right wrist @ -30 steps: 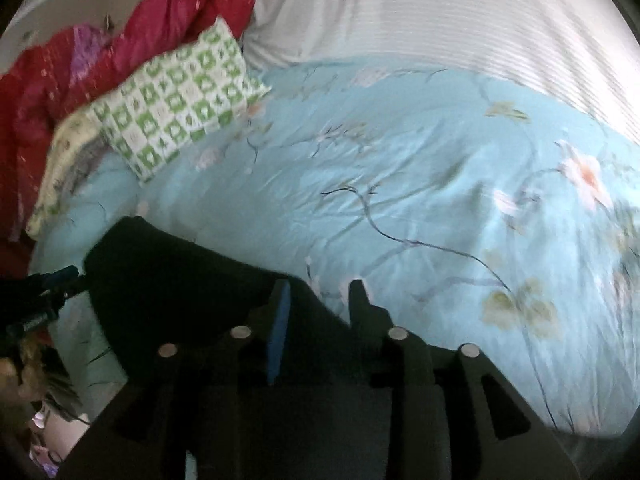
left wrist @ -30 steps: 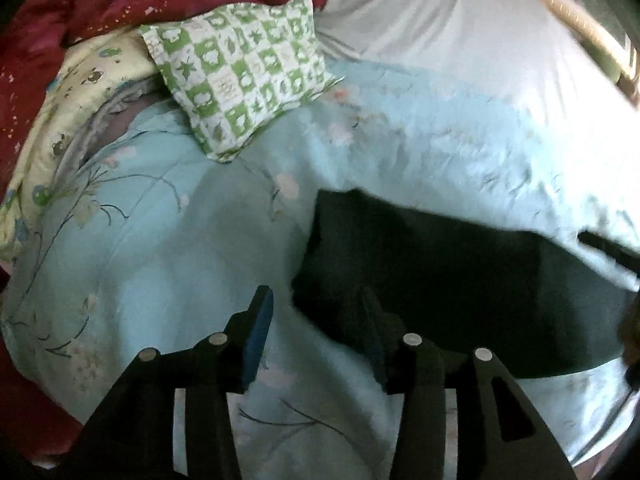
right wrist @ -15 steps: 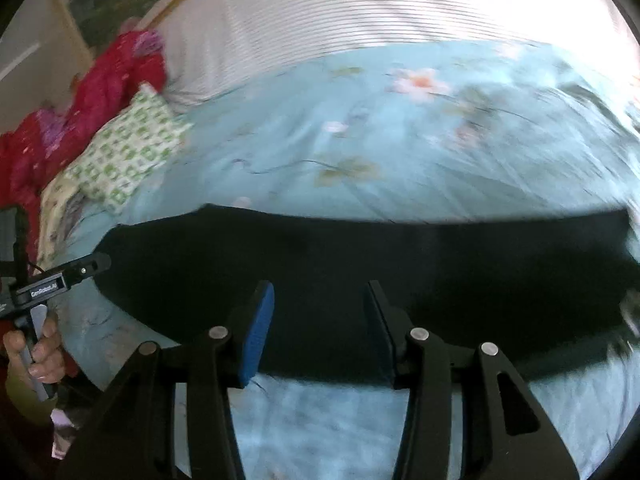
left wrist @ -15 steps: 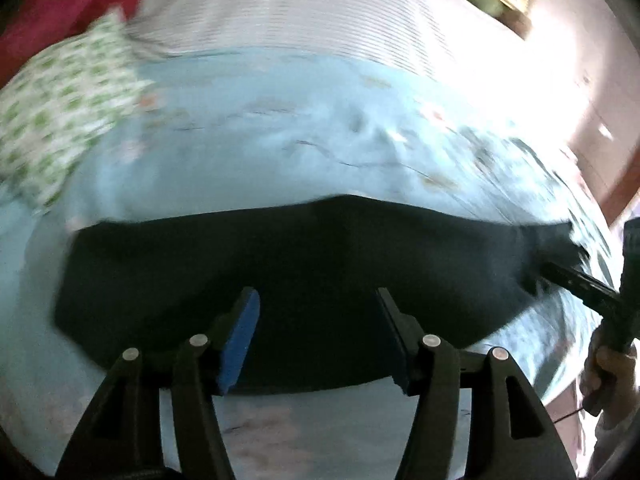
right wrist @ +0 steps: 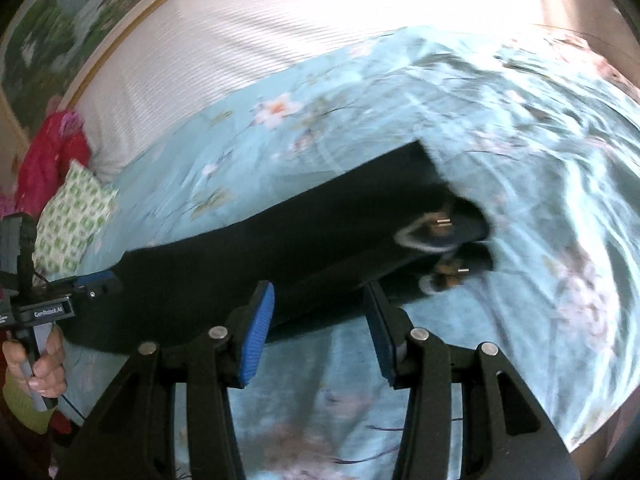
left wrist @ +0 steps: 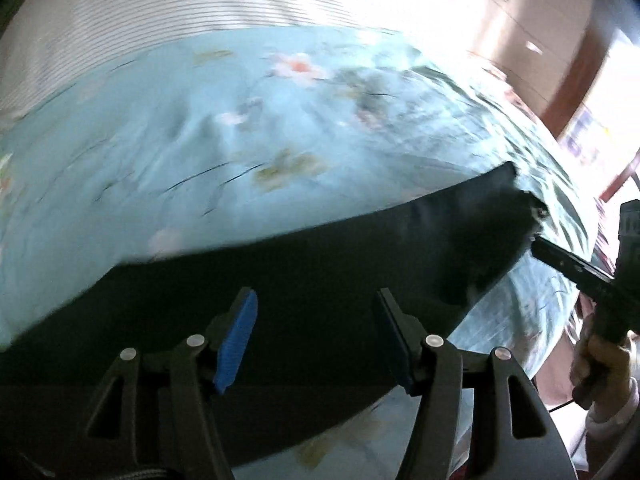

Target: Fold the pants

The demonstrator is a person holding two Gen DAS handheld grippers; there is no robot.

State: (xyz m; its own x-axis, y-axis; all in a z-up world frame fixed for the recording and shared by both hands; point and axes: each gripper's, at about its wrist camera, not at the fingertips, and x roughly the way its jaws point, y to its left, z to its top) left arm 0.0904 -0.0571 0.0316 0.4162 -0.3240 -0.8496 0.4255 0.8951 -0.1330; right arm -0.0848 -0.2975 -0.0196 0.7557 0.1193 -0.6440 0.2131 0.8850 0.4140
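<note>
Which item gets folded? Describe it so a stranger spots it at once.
Start at the bed's pale blue flowered quilt. Lying flat across its near side is a long black strip: the pants. Nothing else on the quilt is dark and plain, and metal clips show at one end.

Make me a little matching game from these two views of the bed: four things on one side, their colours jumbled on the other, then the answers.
Things:
1. pants
2. quilt
3. small pillow
4. pads on the gripper fingers

Colours:
A. green and white checks
B. blue
C. black
D. pale blue with flowers

Pairs: 1-C, 2-D, 3-A, 4-B
</note>
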